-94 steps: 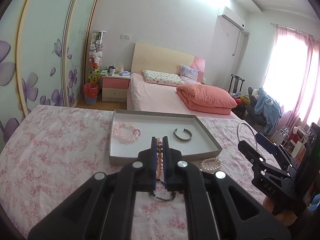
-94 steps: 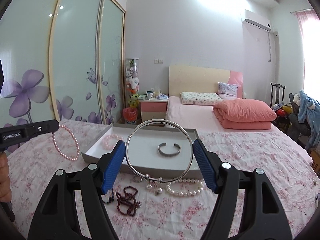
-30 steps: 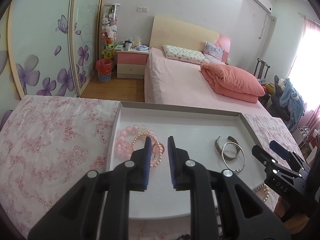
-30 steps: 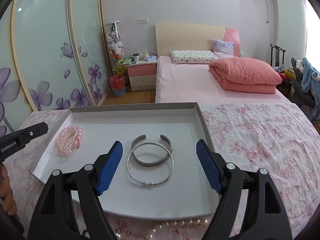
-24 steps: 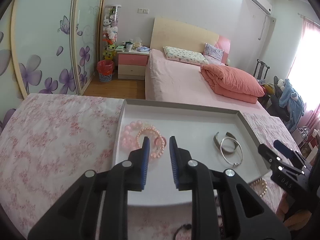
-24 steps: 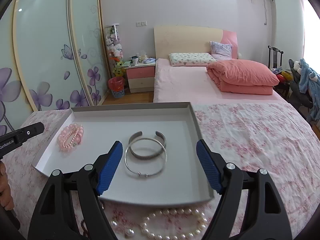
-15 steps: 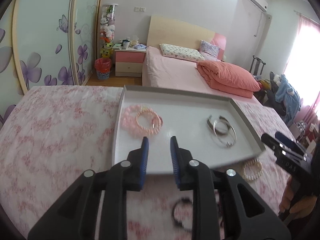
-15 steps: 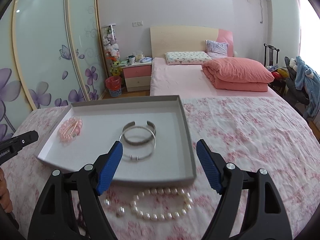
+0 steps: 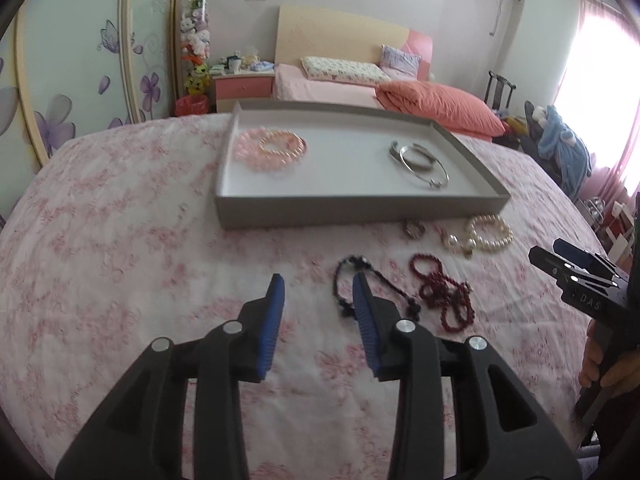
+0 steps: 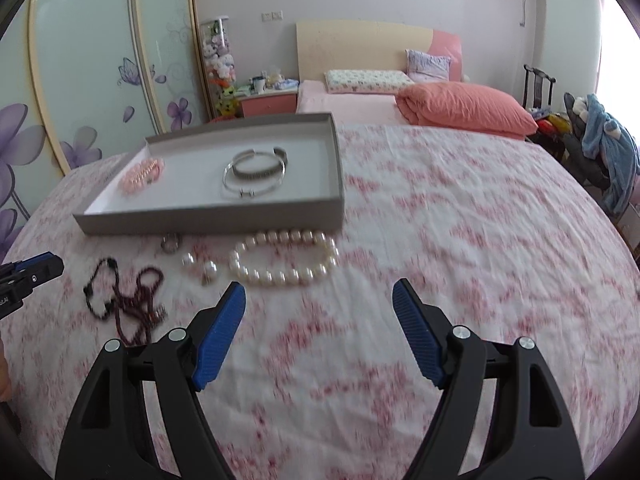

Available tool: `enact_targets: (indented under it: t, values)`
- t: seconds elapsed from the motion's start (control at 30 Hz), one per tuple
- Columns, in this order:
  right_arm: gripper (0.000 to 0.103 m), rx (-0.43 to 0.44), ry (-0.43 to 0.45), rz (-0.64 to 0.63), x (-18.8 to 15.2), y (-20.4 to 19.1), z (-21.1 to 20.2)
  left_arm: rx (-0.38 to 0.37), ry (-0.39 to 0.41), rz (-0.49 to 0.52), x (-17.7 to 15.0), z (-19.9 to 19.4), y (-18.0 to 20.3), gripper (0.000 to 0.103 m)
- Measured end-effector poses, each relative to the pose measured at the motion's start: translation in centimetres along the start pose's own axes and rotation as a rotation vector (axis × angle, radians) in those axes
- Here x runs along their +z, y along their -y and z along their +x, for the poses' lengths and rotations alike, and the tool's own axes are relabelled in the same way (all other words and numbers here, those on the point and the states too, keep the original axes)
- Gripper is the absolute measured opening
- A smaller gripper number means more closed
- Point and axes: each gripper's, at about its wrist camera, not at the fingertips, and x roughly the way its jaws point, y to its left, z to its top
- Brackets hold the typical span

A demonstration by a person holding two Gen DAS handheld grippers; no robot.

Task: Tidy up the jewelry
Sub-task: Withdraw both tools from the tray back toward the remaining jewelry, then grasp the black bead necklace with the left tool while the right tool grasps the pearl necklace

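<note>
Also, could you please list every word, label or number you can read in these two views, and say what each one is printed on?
"DAS": white letters on the black body of the right gripper, seen in the left wrist view.
White lettering on the left gripper, at the left edge of the right wrist view: cut off and too small to read.
Nothing readable on the tray, the jewelry or the floral bedspread.

The left gripper [image 10: 28, 270] is cut off by the picture's edge.
</note>
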Motion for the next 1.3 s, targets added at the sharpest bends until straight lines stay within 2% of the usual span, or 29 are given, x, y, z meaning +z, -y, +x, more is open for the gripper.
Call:
enact_targets:
  t: [0.13, 0.33, 0.43, 0.5, 0.57, 0.77, 0.93, 1.17, 1.3]
  values:
    - [0.076, -0.007, 0.015, -0.006, -0.3, -0.1, -0.4, 0.012, -0.038, 0.010, 0.1, 1.3, 1.0, 0.037]
    - [0.076, -0.003, 0.012, -0.013, -0.2, -0.2, -0.4, 0.072, -0.101, 0.049, -0.6, 3.4, 2.3, 0.037]
    - [0.076, -0.002, 0.007, -0.008, -0.2, -0.1, -0.3, 0.124, -0.089, 0.094, -0.8, 3.4, 2.8, 0.026]
    - [0.076, -0.003, 0.005, -0.007, -0.2, -0.1, -0.3, 0.141, -0.092, 0.085, -0.7, 3.2, 2.2, 0.013]
    - [0.076, -0.004, 0.004, -0.010, -0.2, -0.1, -0.2, 0.155, -0.093, 0.074, -0.6, 3.1, 1.6, 0.012]
    - [0.074, 0.000, -0.014, -0.021, -0.1, -0.3, 0.5, 0.256, -0.082, 0.001, 0.0, 2.9, -2.5, 0.012]
    - [0.062, 0.007, -0.055, -0.014, 0.5, -0.6, 1.9, 0.288, -0.066, -0.061, 0.3, 2.5, -5.4, 0.012]
    - [0.053, -0.015, -0.089, 0.064, 1.9, 0.0, 3.7, 0.288, -0.063, -0.056, 0.0, 2.2, -5.6, 0.012]
    - [0.048, -0.060, -0.113, 0.057, 3.0, -0.1, 5.1, 0.289, -0.063, -0.056, 0.1, 2.3, -5.5, 0.012]
